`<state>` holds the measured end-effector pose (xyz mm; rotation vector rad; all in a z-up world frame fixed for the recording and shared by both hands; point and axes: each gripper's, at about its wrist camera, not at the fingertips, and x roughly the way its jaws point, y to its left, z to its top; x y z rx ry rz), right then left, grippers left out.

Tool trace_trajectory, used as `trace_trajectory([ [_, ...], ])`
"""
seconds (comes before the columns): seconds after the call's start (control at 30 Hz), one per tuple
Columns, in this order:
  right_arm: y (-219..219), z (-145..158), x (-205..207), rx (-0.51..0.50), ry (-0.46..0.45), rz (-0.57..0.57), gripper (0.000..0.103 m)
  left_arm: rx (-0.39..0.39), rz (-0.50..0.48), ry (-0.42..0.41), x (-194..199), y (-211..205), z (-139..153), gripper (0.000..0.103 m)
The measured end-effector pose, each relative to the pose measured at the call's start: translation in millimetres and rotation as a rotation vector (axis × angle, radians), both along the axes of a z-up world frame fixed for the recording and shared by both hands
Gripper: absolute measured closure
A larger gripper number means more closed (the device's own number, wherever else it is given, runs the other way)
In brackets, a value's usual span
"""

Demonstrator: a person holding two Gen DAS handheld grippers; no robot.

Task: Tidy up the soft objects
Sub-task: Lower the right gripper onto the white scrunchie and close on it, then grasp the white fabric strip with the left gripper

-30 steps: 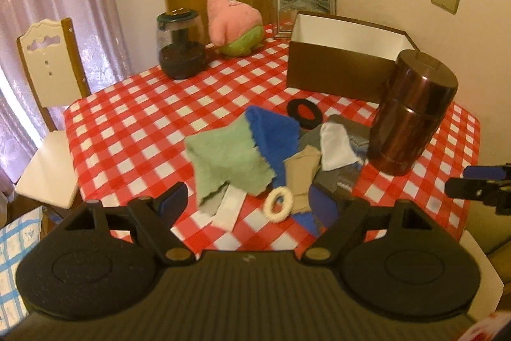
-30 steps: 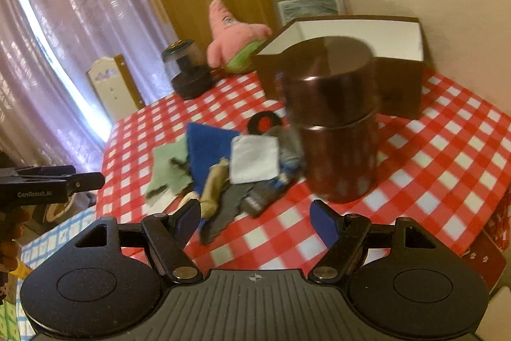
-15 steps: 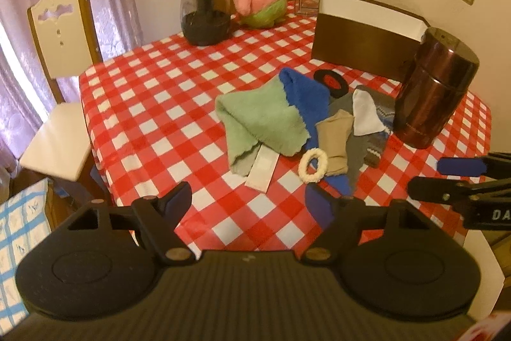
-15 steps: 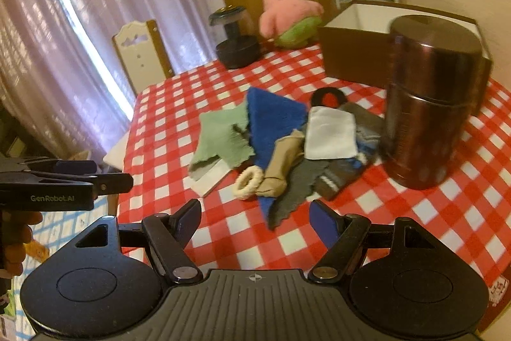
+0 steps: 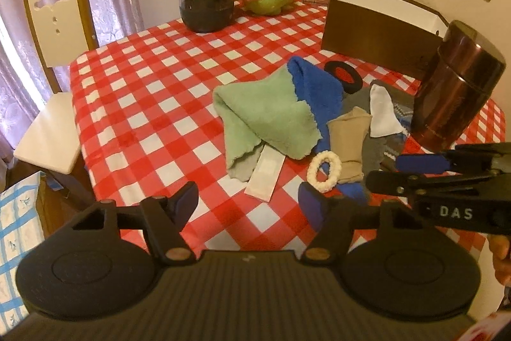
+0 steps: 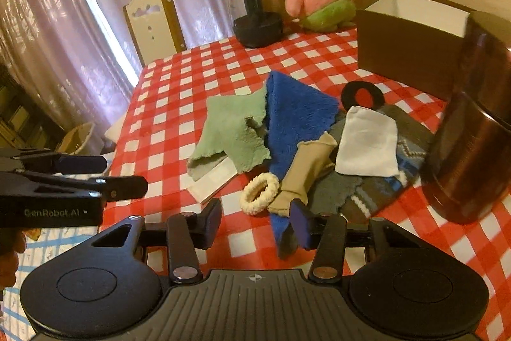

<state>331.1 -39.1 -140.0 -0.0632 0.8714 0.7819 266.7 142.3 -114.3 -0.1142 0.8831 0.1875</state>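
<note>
Your left gripper (image 5: pixel 247 198) and right gripper (image 6: pixel 255 221) both hang empty over the near table edge, jaws apart and just narrowing. The soft pile, green fleece cloth (image 5: pixel 268 117) to cream fuzzy hair ring (image 6: pixel 259 193), lies short of the brown open box (image 6: pixel 405 47). Overlapping layers risk a multi-item grab; a wide swing could tip the tall copper canister (image 5: pixel 453 98).

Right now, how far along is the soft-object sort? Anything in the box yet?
Nothing looks sorted. The pile, with its green cloth, blue towel, white cloth, tan sock and cream hair tie, lies loose on the checked table. What shows of the brown box is bare. The left gripper and right gripper hold nothing; their jaws have been closing, near the hair tie.
</note>
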Motion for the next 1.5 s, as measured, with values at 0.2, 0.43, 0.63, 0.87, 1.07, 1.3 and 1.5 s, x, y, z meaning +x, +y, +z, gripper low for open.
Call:
trace_trajectory([
  [0.2, 19, -16, 18, -0.023, -0.005, 0.034, 0.06, -0.019, 0.003, 0.02, 15, 8, -17, 0.04],
  [0.43, 41, -34, 36, -0.068, -0.025, 0.05, 0.062, -0.028, 0.002, 0.043, 27, 19, -32, 0.04],
  [0.63, 50, -48, 47, -0.103, -0.02, 0.058, 0.066, -0.041, -0.005, 0.049, 33, 24, -38, 0.04],
  [0.87, 56, -59, 43, -0.146, -0.043, 0.093, 0.081, -0.049, -0.064, 0.052, 43, 20, -45, 0.044],
  [1.07, 51, -61, 37, -0.137, -0.051, 0.132, 0.094, -0.063, -0.12, 0.074, 55, 12, -59, 0.055],
  [1.3, 31, -50, 39, -0.076, -0.008, 0.083, 0.094, -0.058, -0.148, 0.116, 67, 8, -78, 0.059],
  [1.5, 15, -47, 45, -0.048, 0.025, 0.028, 0.093, -0.045, -0.144, 0.1, 69, 6, -82, 0.068],
])
